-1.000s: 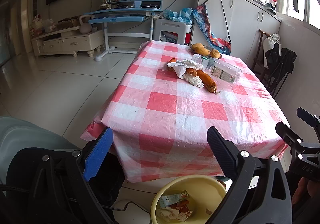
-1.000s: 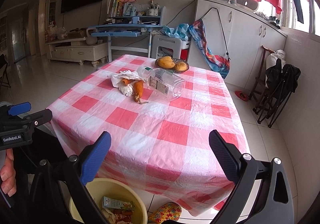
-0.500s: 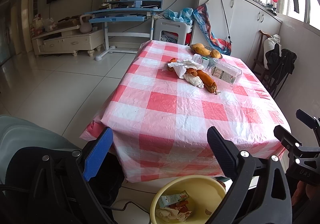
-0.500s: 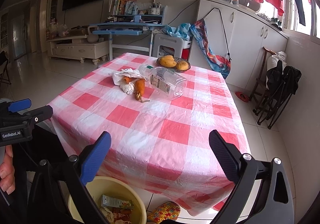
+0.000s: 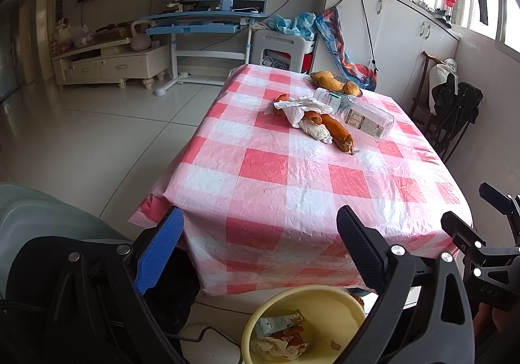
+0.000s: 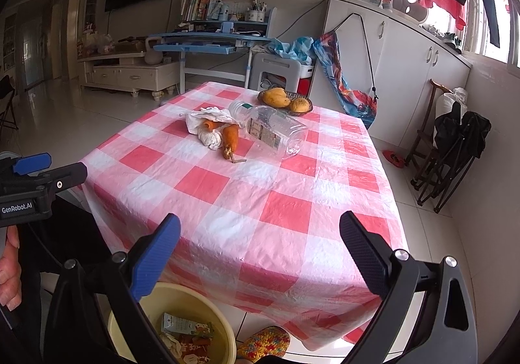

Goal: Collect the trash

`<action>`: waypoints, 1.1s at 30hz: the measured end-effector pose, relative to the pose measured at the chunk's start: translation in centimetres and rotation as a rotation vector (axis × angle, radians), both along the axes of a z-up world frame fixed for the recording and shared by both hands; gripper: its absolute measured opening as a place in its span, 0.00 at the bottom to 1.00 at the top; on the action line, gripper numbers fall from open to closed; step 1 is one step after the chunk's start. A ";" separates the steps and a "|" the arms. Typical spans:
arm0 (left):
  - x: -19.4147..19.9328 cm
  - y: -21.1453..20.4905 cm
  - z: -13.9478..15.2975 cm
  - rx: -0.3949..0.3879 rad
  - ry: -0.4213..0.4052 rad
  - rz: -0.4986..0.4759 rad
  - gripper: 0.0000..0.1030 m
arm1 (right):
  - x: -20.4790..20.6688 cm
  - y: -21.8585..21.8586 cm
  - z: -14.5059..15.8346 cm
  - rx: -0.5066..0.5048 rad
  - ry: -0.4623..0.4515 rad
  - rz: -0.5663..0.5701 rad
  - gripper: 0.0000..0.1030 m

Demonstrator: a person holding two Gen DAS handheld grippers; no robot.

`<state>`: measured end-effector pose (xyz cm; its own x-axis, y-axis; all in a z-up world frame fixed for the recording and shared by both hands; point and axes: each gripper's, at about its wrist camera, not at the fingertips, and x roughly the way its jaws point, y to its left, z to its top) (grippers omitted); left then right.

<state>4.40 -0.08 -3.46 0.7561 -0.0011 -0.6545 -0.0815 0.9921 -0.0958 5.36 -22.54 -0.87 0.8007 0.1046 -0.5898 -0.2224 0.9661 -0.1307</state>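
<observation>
While my left gripper (image 5: 256, 243) and right gripper (image 6: 258, 245) hover with jaws spread wide and empty, the clear plastic bottle (image 6: 271, 130) lies toppled beside crumpled tissue (image 6: 208, 118) on the tabletop (image 6: 247, 201).

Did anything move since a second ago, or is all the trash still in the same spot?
Only the right gripper moved, drifting a little closer to the table. Both grippers stay open and empty. The bottle, the crumpled paper and the yellow bin stayed put.
</observation>
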 end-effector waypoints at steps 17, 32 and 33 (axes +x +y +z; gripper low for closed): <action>0.1 0.2 0.0 -0.003 0.000 0.001 0.89 | -0.1 0.3 -0.1 -0.006 0.002 0.003 0.91; 0.1 0.3 0.0 -0.006 0.002 0.005 0.89 | -0.2 0.3 -0.1 -0.008 0.004 0.005 0.91; 0.1 0.3 0.0 -0.007 0.004 0.010 0.89 | -0.2 0.4 -0.1 -0.008 0.004 0.005 0.91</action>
